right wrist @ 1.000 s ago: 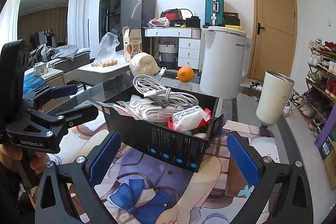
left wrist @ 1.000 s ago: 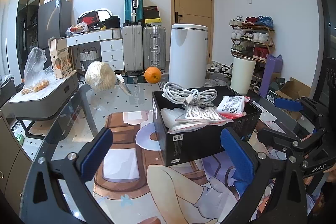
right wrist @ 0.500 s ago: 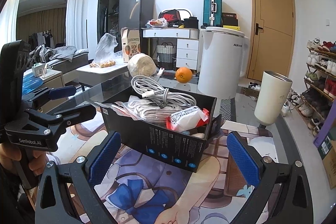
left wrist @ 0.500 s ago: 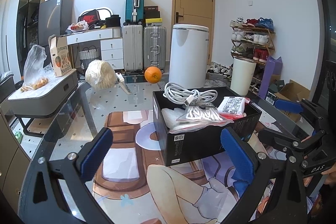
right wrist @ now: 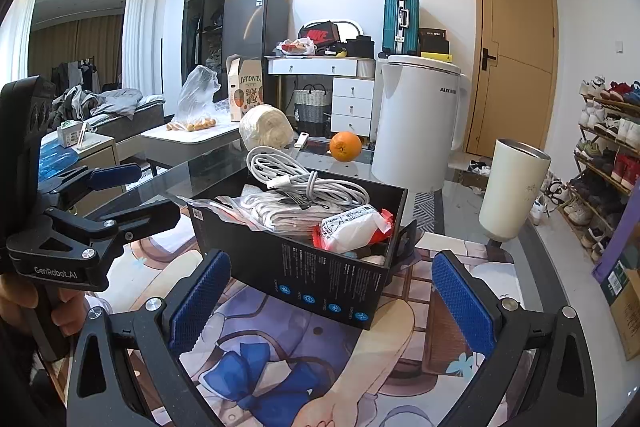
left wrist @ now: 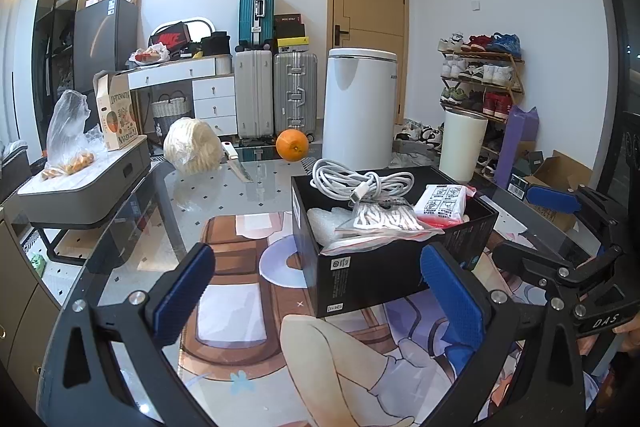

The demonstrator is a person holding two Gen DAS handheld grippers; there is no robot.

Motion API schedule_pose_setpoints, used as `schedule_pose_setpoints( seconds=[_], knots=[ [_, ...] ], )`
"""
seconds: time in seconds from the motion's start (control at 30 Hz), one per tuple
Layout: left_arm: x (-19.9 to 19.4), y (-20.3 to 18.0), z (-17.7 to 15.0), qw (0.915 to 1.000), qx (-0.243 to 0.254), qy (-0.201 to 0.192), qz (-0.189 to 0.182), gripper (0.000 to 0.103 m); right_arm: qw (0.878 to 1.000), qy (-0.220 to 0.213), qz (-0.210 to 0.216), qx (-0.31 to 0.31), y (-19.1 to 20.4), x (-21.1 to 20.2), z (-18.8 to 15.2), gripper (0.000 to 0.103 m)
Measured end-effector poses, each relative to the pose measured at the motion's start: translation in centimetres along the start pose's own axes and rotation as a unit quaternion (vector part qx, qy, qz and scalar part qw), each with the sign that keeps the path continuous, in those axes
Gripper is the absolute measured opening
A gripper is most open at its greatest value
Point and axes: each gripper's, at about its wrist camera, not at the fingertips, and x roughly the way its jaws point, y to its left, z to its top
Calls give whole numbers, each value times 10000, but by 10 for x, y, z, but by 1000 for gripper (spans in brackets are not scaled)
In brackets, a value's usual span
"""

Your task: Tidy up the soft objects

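Observation:
A black box [left wrist: 384, 267] [right wrist: 320, 279] stands on the printed mat of a glass table. It holds a coiled white cable [left wrist: 360, 183] [right wrist: 304, 179], a clear bag of white cords [left wrist: 384, 219] [right wrist: 276, 211] and a white packet with red ends [left wrist: 442, 201] [right wrist: 352, 229]. My left gripper [left wrist: 320, 295] is open just short of the box's near left corner, empty. My right gripper [right wrist: 332, 299] is open too, low in front of the box's long side. Each gripper shows in the other's view, left [right wrist: 116, 195] and right [left wrist: 560, 227], held by a hand.
An orange [left wrist: 293, 145] [right wrist: 345, 146], a cream bundle in plastic [left wrist: 192, 147] [right wrist: 266, 127] and a knife [left wrist: 236, 163] lie at the table's far end. A white bin [left wrist: 360, 107] and a cream cup [right wrist: 512, 191] stand beyond the box. A grey side table [left wrist: 84, 187] sits left.
Both grippers stay open and nearly still; the views have shifted only slightly. The box and its contents have not moved.

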Motion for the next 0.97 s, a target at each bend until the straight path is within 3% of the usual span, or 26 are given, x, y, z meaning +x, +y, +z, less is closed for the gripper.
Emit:
schedule_pose_setpoints(
  seconds=[0.97],
  knots=[
    [-4,-11,0,9995,259,-73,174,103,10000,5,4,6,0,1,-1,102]
  ],
)
